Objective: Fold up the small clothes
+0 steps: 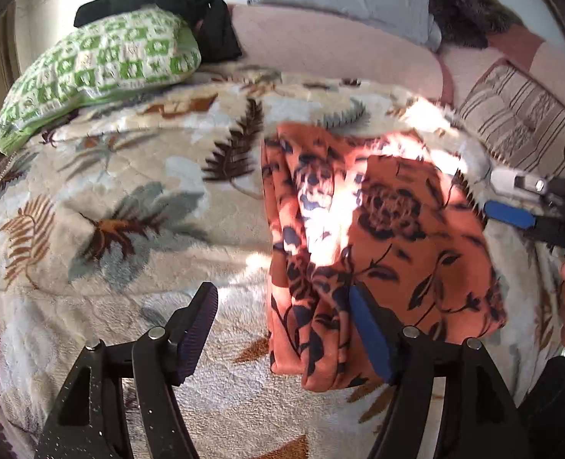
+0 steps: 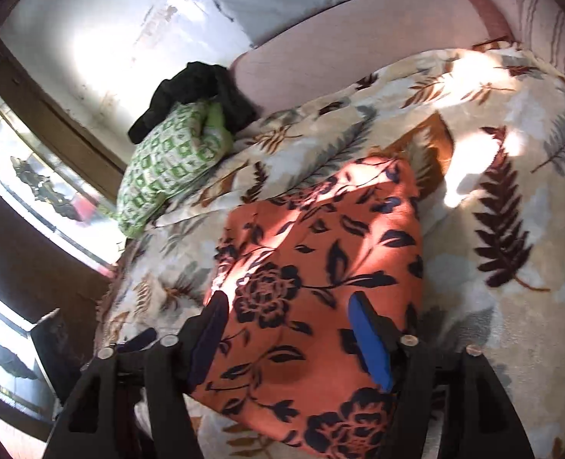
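Fleece blanket (image 1: pixel 137 229), leaf-printed, is covering the bed and carrying everything. Near its middle the orange cloth (image 2: pixel 320 267), flowered in dark blue, is lying folded into a thick oblong, its layered edges showing along one long side in the left wrist view. A green pillow (image 1: pixel 98 69) with a black garment (image 1: pixel 190 4) on it is sitting well apart at the head of the bed, beside pink bedding (image 1: pixel 320 46).

Left tongs (image 1: pixel 282 336) are hovering released at the cloth's near edge, one pad over the fabric, the other over bare blanket, gripping nothing. Right tongs (image 2: pixel 290 340) are likewise released above the cloth, nothing pinched between them.

Judging by the pile, the fold looks nearly finished. Doing it well probably means pinching all layers together at the two near corners, lifting evenly so the stack does not slide apart. Open blanket is lying on both sides of the cloth, giving room; the plush pile may drag at the edges.
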A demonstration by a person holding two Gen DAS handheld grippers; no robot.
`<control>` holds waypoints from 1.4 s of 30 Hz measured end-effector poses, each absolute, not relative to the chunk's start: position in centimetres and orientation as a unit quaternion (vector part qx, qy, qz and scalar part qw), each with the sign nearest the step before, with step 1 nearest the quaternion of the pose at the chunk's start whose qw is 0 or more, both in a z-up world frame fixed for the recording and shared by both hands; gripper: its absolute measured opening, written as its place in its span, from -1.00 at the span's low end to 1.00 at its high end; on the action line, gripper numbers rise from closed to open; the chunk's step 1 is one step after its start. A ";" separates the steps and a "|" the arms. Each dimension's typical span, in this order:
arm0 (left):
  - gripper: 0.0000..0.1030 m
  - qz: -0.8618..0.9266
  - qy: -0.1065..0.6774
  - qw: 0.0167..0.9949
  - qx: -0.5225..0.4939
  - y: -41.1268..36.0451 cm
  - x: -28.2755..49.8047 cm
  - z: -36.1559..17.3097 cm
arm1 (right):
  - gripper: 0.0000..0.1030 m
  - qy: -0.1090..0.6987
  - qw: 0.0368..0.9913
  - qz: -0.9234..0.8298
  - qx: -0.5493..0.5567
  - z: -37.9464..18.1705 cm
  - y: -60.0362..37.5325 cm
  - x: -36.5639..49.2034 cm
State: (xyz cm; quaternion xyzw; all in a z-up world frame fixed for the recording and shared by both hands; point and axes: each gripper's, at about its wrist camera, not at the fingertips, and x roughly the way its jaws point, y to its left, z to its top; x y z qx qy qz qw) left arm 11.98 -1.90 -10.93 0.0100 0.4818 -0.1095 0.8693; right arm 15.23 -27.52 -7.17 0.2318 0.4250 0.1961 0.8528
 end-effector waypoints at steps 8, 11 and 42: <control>0.43 -0.101 0.478 0.873 -0.001 -1.2 11.9 -11.2 | 0.50 0.467 0.825 0.170 0.270 -8.9 -26.7 19.3; 0.57 -0.098 0.504 0.858 -0.003 -1.1 13.0 -13.4 | 0.52 0.464 0.817 0.195 0.283 -8.9 -26.4 22.8; 0.78 -0.010 0.392 0.920 0.001 -4.3 -2.7 0.1 | 1.00 0.389 0.921 -0.023 0.002 -2.9 -24.9 -6.2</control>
